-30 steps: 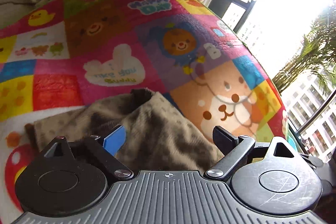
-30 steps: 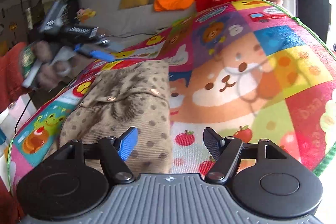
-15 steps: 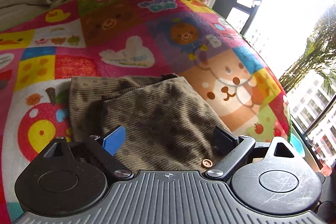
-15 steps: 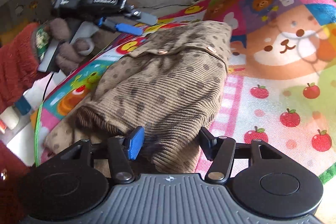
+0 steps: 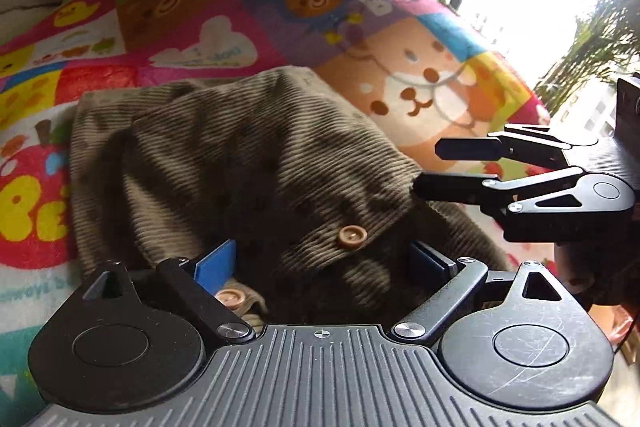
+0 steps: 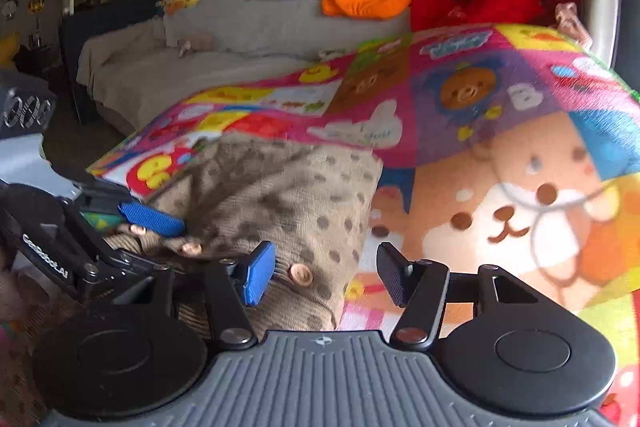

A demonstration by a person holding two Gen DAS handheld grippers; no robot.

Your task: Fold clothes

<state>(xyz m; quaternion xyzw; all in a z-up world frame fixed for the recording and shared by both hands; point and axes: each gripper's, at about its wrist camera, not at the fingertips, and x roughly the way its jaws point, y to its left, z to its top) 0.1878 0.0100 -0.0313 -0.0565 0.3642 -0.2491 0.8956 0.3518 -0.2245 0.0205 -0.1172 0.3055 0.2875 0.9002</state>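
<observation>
Both tools, left tool (image 5: 324, 263) and right tool (image 6: 326, 277), gape over the soft, floppy corduroy cardigan (image 5: 248, 171); its buttoned near edge looks best to pinch.

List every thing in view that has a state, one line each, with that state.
Brown dotted garment: lying on the mat, partly folded, top flap laid over, buttons showing.
Left claw: open, fingers straddling the garment's near edge.
Right claw: open, over the garment's right edge, gripping nothing.
Cartoon play mat: spread flat under the garment.
</observation>
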